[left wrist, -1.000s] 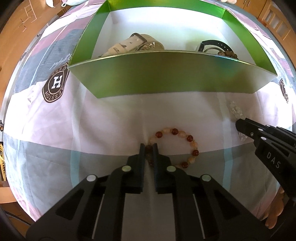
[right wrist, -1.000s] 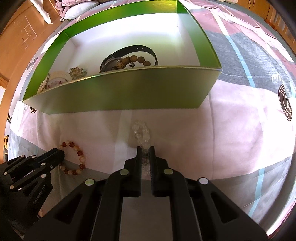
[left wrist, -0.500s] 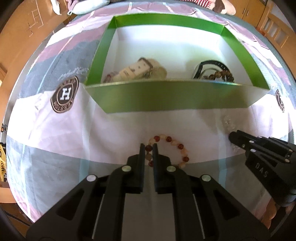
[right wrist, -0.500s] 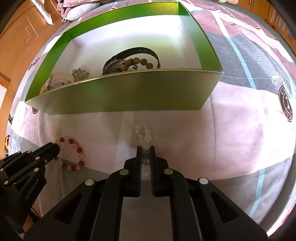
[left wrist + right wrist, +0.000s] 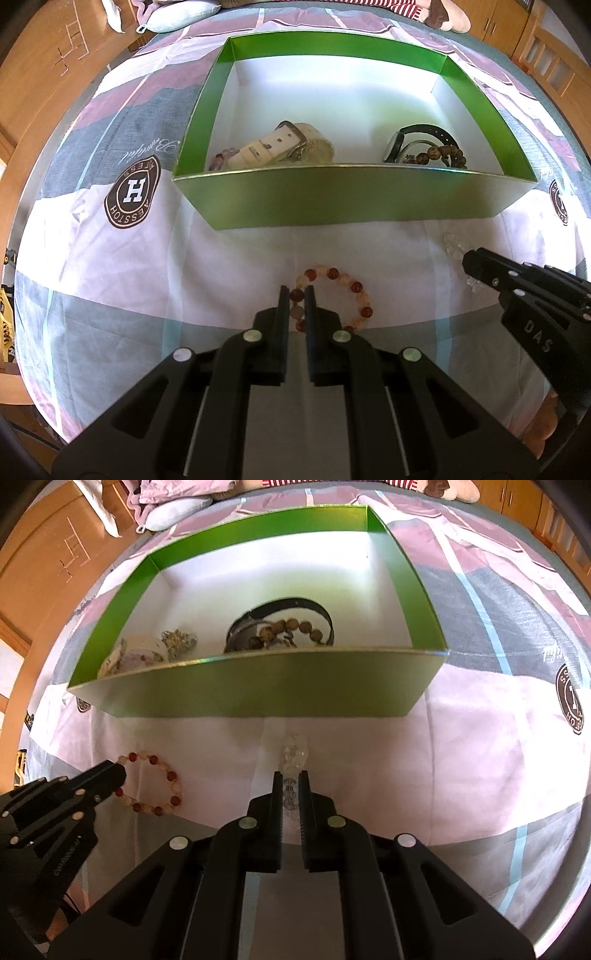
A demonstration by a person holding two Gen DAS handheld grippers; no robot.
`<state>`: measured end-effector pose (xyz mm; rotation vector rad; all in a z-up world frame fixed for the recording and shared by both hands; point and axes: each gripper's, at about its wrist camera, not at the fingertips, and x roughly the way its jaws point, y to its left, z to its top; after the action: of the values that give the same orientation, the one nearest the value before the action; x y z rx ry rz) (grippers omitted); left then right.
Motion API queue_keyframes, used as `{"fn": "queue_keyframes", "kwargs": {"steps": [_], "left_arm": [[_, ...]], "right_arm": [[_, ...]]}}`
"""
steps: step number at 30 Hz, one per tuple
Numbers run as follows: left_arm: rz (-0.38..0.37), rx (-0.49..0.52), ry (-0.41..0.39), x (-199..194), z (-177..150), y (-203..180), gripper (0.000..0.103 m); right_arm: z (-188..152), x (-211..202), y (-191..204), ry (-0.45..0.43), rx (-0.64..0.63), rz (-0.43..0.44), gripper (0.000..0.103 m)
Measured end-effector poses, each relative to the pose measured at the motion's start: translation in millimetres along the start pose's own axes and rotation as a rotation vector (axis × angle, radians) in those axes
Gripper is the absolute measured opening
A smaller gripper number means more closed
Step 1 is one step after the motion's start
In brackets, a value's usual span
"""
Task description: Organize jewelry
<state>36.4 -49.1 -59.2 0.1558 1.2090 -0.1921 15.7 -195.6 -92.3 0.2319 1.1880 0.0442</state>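
Note:
My left gripper [image 5: 296, 295] is shut on one side of a red-and-cream bead bracelet [image 5: 356, 286], and the rest of the loop hangs to the right just over the bedsheet. My right gripper [image 5: 290, 779] is shut on a clear crystal bead bracelet [image 5: 295, 749] whose far end trails toward the box. Straight ahead of both stands a green box [image 5: 351, 192] with a white inside. It holds a cream-strapped watch [image 5: 273, 147], a black watch [image 5: 421, 133] and a wooden bead bracelet [image 5: 443, 153]. Each view shows the other gripper at its edge.
Everything sits on a bed with a pink, grey and white patchwork sheet bearing a brown round badge [image 5: 131, 195]. A pale pillow [image 5: 173, 18] lies beyond the box. Wooden furniture [image 5: 44, 66] borders the bed on the left.
My left gripper has risen with the red-and-cream bracelet, so more of the box's inside shows. The right gripper has hardly moved and keeps its grip.

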Motion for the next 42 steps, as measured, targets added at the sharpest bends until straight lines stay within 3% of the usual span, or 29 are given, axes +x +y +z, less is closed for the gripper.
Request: {"fn": "queue_keyframes", "kwargs": {"steps": [6, 18, 20, 22, 24, 29, 36, 42], "left_arm": [[0.003, 0.004, 0.007, 3, -1, -2, 0.007], [0.003, 0.002, 0.014, 5, -1, -2, 0.007], [0.003, 0.001, 0.014, 5, -1, -2, 0.007], [0.003, 0.0, 0.014, 5, -1, -1, 0.007], [0.0, -0.003, 0.016, 5, -1, -1, 0.007], [-0.005, -0.013, 0.019, 6, 0, 2, 0.007], [-0.016, -0.027, 0.026, 7, 0, 5, 0.007], [-0.057, -0.06, 0.043, 8, 3, 14, 0.007]], "right_arm": [[-2, -9, -3, -0.025, 0.009, 0.011, 0.008], [-2, -3, -3, 0.012, 0.003, 0.002, 0.008], [0, -2, -1, 0.015, 0.0, -0.006, 0.012], [0, -4, -2, 0.002, 0.001, -0.026, 0.034], [0, -8, -2, -0.022, 0.003, -0.044, 0.04], [2, -9, -7, -0.032, 0.015, -0.069, 0.04], [4, -7, -22, -0.011, 0.107, -0.023, 0.041], [3, 2, -8, -0.01, 0.043, -0.029, 0.04]]}}
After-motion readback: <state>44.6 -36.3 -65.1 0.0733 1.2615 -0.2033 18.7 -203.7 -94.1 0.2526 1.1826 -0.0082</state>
